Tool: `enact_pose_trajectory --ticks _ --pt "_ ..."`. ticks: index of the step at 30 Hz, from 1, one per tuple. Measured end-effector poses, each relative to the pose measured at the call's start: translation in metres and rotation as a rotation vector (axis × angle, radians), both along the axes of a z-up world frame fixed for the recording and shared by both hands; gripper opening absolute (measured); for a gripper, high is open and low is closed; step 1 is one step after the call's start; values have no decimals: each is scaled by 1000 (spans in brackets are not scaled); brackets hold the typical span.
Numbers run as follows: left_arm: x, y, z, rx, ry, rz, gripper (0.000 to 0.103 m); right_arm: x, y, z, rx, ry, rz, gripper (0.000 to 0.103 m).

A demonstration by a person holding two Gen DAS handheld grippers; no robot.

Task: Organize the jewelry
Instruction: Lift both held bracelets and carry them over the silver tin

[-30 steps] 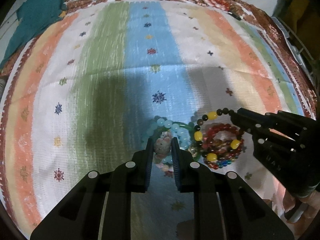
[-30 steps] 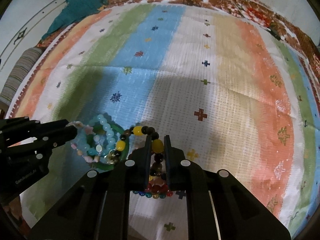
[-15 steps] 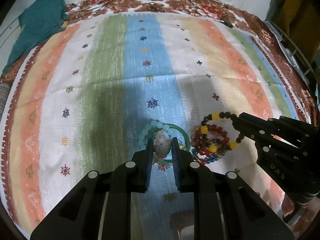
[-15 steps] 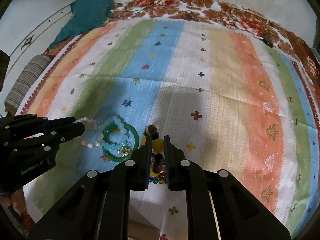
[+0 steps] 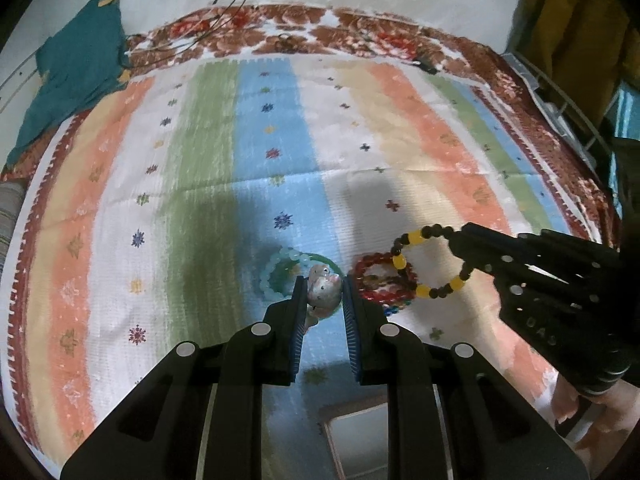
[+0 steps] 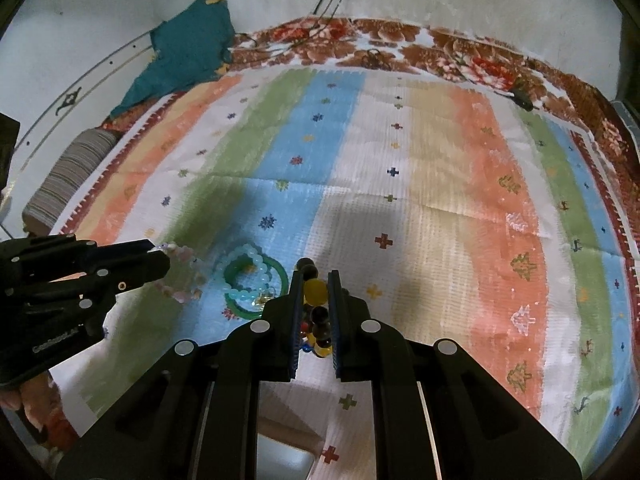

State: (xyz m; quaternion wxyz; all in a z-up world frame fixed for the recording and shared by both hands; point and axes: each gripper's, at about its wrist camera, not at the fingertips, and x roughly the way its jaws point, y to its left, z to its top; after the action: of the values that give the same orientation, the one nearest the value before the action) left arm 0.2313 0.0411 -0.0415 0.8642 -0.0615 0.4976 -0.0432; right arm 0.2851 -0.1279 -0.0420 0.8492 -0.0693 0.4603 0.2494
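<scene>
- In the left wrist view, a pale pink bead bracelet (image 5: 323, 289) is being gripped by the left gripper (image 5: 323, 300), jaws nearly closed; red bracelets (image 5: 382, 282) are being shown on the striped cloth (image 5: 400, 140).
- In the right wrist view, a yellow-and-dark bead bracelet (image 6: 314, 291) is being pinched by the right gripper (image 6: 313, 304), beside a green bangle (image 6: 280, 270).

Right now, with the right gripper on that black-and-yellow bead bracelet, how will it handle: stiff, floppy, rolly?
Probably floppy: the black-and-yellow bead bracelet hangs from the right gripper as a loose, uneven loop, not a rigid ring. Likely light, since a pinch on a few beads carries it clear of the red bracelet. The round, glossy beads may slip between the pads or roll slightly once set down.
</scene>
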Motion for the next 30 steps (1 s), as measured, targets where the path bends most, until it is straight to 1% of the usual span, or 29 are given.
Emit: enact_pose_trajectory --ticks 8,25,30 --pt "-17 -8 13 -11 -34 -22 17 -23 -4 19 -1 -65 17 13" --pt "-54 -16 33 -41 -80 -60 17 -61 -19 39 24 -119 48 13" --pt "-67 -21 39 -56 -95 -89 17 -72 -23 44 38 -127 65 13"
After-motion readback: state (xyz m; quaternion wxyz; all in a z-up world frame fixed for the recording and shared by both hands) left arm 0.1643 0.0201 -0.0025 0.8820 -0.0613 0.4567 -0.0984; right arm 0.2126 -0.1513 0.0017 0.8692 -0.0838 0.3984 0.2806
